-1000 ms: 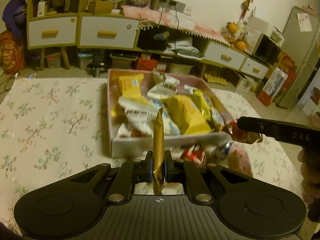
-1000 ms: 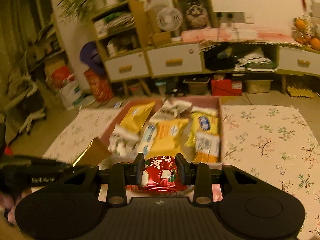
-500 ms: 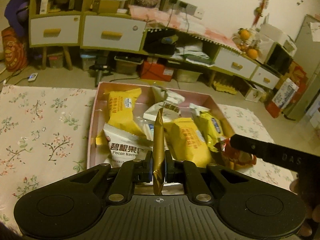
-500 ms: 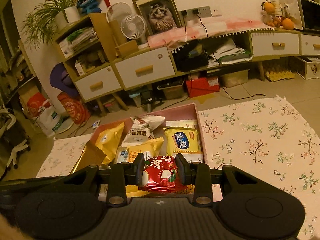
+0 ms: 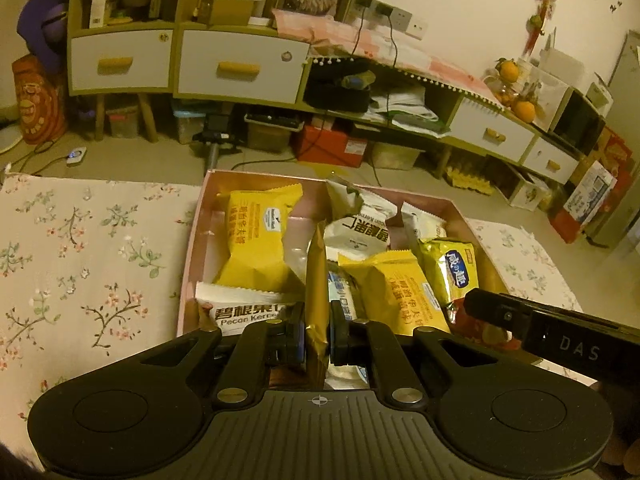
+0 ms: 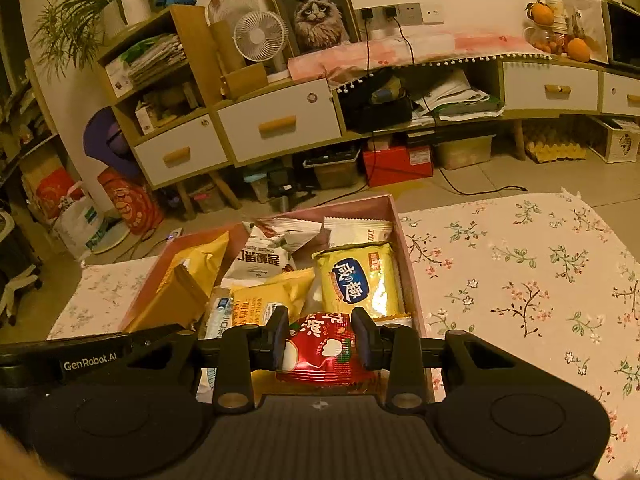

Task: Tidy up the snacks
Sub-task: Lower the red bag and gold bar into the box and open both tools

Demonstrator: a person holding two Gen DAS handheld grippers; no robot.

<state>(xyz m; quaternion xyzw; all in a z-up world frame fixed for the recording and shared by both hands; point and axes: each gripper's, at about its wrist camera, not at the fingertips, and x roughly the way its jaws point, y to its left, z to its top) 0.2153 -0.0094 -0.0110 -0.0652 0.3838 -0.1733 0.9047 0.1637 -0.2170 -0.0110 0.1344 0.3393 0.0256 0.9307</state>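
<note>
A pink box (image 5: pixel 192 264) (image 6: pixel 412 276) on the floral cloth holds several snack packets, yellow and white. My left gripper (image 5: pixel 317 336) is shut on a thin gold packet (image 5: pixel 317 280) held edge-on and upright above the box's near side. My right gripper (image 6: pixel 321 338) is shut on a red packet (image 6: pixel 320 354) with white print, over the box's near right corner. The right gripper's black finger (image 5: pixel 520 320) and the red packet (image 5: pixel 480 330) show at the right of the left wrist view. The left gripper's arm (image 6: pixel 92 356) crosses the lower left of the right wrist view.
Floral cloth (image 5: pixel 80 264) (image 6: pixel 540 300) spreads on both sides of the box. Beyond it lie floor cables, a red box (image 6: pixel 398 164) and low cabinets with white drawers (image 5: pixel 240 66). A fan (image 6: pixel 260 36) and a cat picture (image 6: pixel 316 16) stand on top.
Both grippers have moved forward over the box with their packets still held; the box now fills the near middle of both views. The right gripper has rolled slightly.
</note>
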